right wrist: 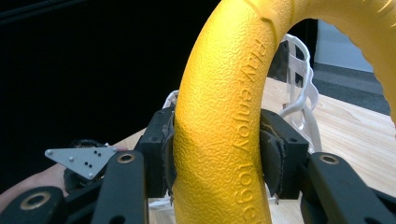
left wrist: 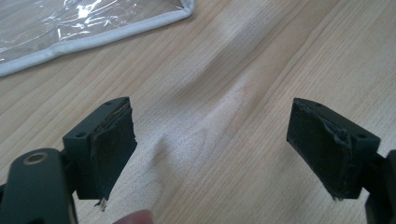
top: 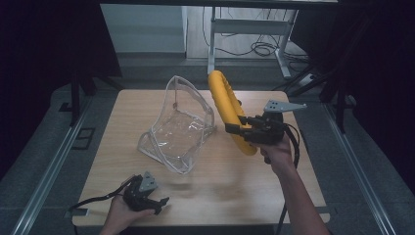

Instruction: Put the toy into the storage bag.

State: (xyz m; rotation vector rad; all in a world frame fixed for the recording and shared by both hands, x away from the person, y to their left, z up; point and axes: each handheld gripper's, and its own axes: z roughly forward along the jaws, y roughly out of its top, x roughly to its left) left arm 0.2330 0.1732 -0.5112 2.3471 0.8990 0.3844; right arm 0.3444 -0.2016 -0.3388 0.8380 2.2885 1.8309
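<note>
Yellow ring [top: 227, 110] stands on edge in the right tongs [top: 235, 129], clamped, just right of the clear bag [top: 178, 125]; left tongs [top: 159, 204] gape empty, near-left over the bench [top: 254, 181].

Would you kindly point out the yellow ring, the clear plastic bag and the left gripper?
yellow ring [top: 221, 93]: high view, upper curve above the right gripper.
clear plastic bag [top: 178, 132]: high view, its transparent middle panel.
left gripper [left wrist: 212, 140]: left gripper view, midway between its open jaws.
</note>
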